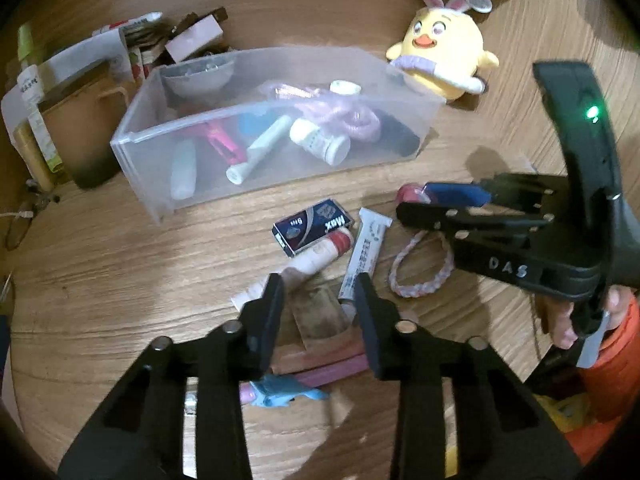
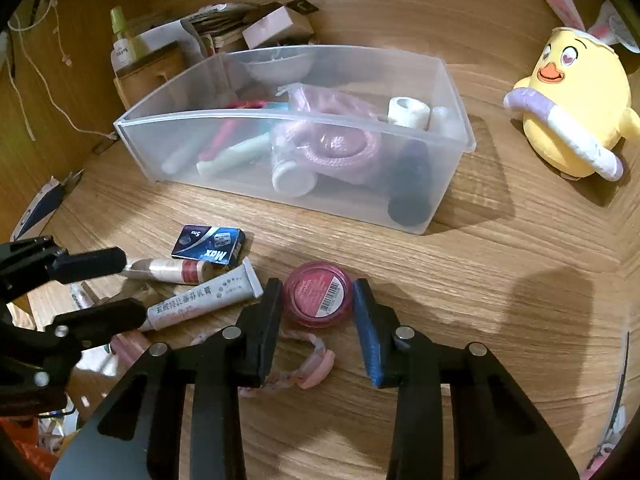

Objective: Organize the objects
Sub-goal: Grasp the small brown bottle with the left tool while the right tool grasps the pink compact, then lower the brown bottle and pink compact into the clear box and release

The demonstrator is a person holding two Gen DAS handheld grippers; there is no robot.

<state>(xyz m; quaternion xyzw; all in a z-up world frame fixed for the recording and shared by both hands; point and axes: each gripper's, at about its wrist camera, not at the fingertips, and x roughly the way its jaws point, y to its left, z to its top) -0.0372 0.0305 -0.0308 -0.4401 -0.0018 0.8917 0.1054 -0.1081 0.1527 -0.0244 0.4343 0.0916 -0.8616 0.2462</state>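
Both cameras look down from close above the worktop (image 1: 120,272). The left one sits nearer the clutter. Both see the clear bin (image 1: 224,184) (image 2: 288,200) and the yellow chick toy (image 1: 444,56) (image 2: 576,120).

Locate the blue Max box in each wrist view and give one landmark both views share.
Left wrist: the Max box lies centre frame, on the table in front of the clear bin, above the open left gripper.
Right wrist: the box sits left of centre, up-left of the open right gripper.
Shared landmark: the yellow chick plush.
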